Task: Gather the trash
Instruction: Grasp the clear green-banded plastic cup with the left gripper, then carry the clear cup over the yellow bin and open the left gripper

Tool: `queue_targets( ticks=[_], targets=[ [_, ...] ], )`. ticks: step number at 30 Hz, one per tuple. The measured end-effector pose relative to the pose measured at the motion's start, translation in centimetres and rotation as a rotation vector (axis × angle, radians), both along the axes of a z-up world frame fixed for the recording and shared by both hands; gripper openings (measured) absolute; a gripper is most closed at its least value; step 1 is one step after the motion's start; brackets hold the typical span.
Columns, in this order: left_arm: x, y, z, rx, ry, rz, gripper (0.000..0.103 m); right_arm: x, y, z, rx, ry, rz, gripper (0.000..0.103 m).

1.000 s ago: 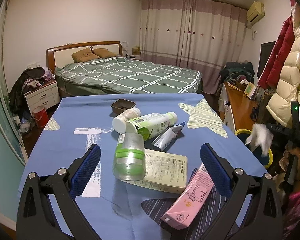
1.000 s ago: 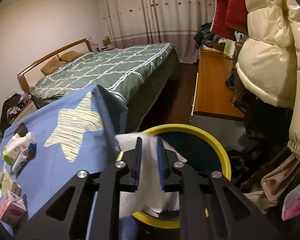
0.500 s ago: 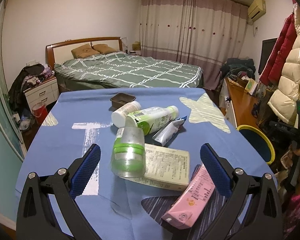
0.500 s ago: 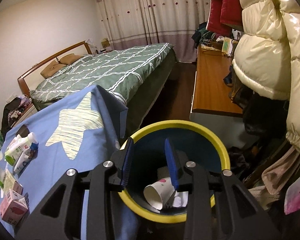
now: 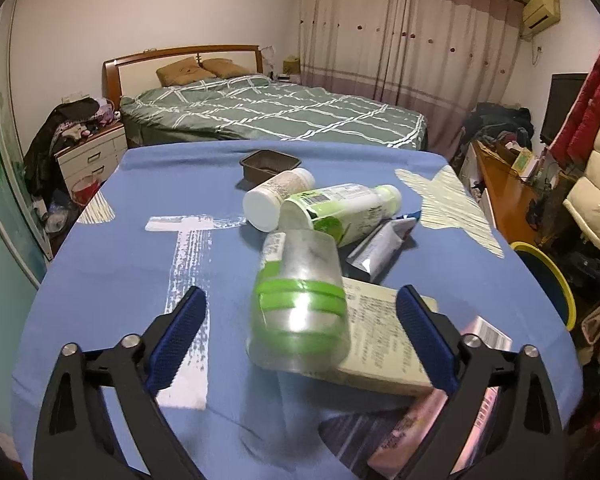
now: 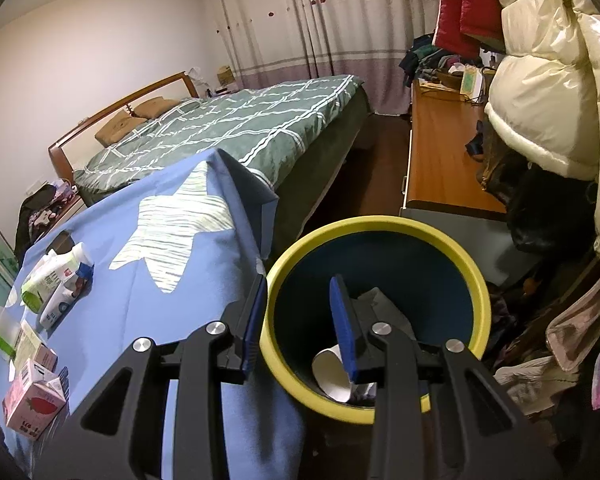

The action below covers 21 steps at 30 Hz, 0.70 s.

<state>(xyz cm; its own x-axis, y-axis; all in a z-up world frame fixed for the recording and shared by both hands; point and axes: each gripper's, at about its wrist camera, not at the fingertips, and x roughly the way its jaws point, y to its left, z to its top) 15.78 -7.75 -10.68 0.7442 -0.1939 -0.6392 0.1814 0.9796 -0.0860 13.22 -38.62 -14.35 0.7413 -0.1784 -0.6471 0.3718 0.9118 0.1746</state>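
Note:
Trash lies on the blue-clothed table [image 5: 120,260]. A clear plastic cup with a green band [image 5: 300,300] lies tipped on a cream box [image 5: 380,340]. My left gripper [image 5: 300,306] straddles the cup; its jaws are closing and the pads are clear of the cup. Behind lie a green-and-white bottle [image 5: 348,208], a white jar [image 5: 272,200], a tube [image 5: 380,244] and a brown tray [image 5: 270,164]. A pink carton [image 5: 420,432] sits near the right finger. My right gripper [image 6: 298,300] hangs open and empty over the yellow-rimmed bin [image 6: 376,226], which holds a paper cup [image 6: 332,376] and a crumpled tissue [image 6: 380,304].
The bin [image 5: 556,276] stands on the floor off the table's right edge. A green-quilted bed [image 5: 280,116] lies beyond the table. A wooden desk [image 6: 440,152] and hanging puffy coats [image 6: 548,100] crowd the right side. A nightstand [image 5: 92,156] is at the left.
The right gripper opened and dropped the white tissue into the bin. The left gripper moved forward and down over the clear cup, and its jaws narrowed a little.

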Motion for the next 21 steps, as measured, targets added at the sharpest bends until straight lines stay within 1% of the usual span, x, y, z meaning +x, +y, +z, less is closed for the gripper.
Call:
queue_targets(
  ticks=[1,3,5,6,9,12,15,17,21],
  targets=[
    [0.3,0.0,-0.2,0.002,0.003,0.004,0.09,0.0,0.1,-0.1,0.002,0.002,0.001,0.031],
    [1.0,-0.1,-0.5,0.008,0.014,0.01,0.083,0.1,0.1,-0.2,0.006,0.003,0.001,0.031],
    [1.4,0.0,-0.8,0.004,0.021,0.011,0.081,0.1,0.0,-0.3,0.008,0.004,0.0,0.031],
    [1.6,-0.1,-1.0,0.005,0.025,0.011,0.078,0.1,0.0,-0.3,0.009,0.004,0.0,0.031],
    [2.1,-0.5,-1.4,0.011,0.033,0.004,0.07,0.2,-0.2,-0.5,0.011,0.007,0.0,0.031],
    [2.2,-0.7,-1.7,0.01,0.039,-0.007,0.065,0.2,-0.3,-0.5,0.013,0.008,0.0,0.031],
    [2.2,-0.9,-1.7,0.005,0.037,-0.012,0.053,0.1,-0.3,-0.7,0.016,0.007,-0.001,0.031],
    [2.1,-0.8,-1.6,0.003,0.031,-0.011,0.05,0.1,-0.3,-0.7,0.016,0.007,-0.001,0.031],
    [1.9,-0.6,-1.4,-0.008,0.031,-0.011,0.05,-0.1,-0.4,-0.8,0.019,0.003,-0.003,0.031]
  ],
)
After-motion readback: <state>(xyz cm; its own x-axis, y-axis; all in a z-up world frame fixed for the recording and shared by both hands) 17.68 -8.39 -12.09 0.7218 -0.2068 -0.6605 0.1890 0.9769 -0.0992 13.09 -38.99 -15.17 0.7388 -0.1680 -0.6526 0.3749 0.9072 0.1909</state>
